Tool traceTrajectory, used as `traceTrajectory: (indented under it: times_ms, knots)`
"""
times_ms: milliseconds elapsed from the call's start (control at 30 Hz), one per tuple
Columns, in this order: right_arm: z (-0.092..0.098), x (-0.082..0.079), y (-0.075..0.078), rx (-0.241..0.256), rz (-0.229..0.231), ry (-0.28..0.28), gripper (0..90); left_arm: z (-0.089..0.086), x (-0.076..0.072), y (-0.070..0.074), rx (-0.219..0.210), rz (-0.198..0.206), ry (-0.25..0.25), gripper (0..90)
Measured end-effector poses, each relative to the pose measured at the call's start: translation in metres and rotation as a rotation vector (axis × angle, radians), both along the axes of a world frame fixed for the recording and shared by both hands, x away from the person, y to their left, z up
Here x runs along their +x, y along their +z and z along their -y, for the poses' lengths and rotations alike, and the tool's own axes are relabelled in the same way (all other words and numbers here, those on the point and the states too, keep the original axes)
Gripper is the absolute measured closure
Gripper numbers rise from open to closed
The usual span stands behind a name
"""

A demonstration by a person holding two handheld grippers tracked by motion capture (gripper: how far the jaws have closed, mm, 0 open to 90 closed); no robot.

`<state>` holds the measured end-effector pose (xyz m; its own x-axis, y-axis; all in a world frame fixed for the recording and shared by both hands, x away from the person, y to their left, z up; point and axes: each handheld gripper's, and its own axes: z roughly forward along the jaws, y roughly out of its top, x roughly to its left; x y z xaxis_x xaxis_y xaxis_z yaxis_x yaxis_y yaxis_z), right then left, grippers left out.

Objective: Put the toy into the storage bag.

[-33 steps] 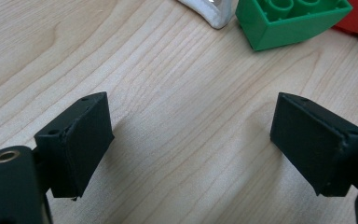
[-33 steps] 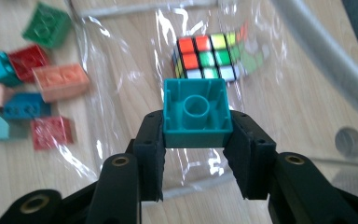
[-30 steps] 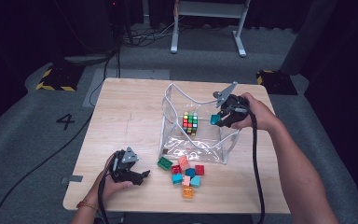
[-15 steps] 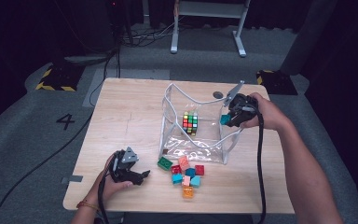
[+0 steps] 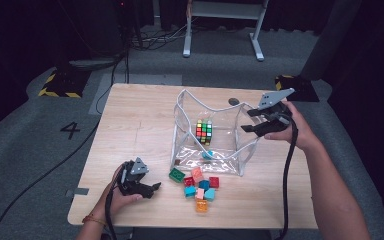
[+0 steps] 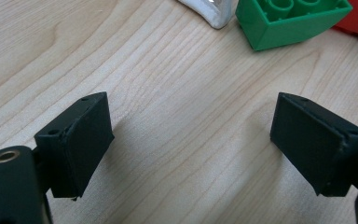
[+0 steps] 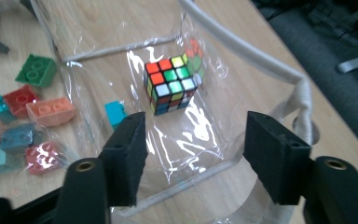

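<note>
Pale wood table (image 5: 135,125) under me, I hold my right gripper (image 5: 260,121) spread above the clear bag's (image 5: 230,120) right rim – a teal block (image 5: 208,154) lies inside by the puzzle cube (image 5: 203,132) – while my left gripper (image 5: 147,189), also spread, rests near the green brick (image 5: 176,175).

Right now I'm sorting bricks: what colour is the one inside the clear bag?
Teal brick, clearest in the right gripper view.

Dark studio: numbered floor (image 5: 72,130), cables (image 5: 40,175).

Multicoloured puzzle cube (image 7: 171,85) and teal brick (image 7: 115,113) in clear bag (image 5: 245,145).
</note>
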<state>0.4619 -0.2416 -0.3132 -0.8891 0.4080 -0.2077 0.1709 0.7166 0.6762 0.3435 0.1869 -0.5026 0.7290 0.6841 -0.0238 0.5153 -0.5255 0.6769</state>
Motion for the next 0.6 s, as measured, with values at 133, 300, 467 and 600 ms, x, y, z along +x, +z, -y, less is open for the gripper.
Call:
traceTrajectory:
  times_ms: [133,300,467,600]
  knots:
    - [0.012,-0.008,0.004,0.095,0.044,-0.035,32.9,0.0,0.0,0.0,0.0,0.0,0.0,12.9]
    - [0.027,-0.022,0.012,0.181,0.099,-0.08,29.0,0.0,0.0,0.0,0.0,0.0,0.0,12.9]
    - [0.043,-0.036,0.015,0.245,0.134,-0.095,27.1,0.0,0.0,0.0,0.0,0.0,0.0,12.9]
    - [0.054,-0.049,0.011,0.283,0.172,-0.087,26.2,0.0,0.0,0.0,0.0,0.0,0.0,12.9]
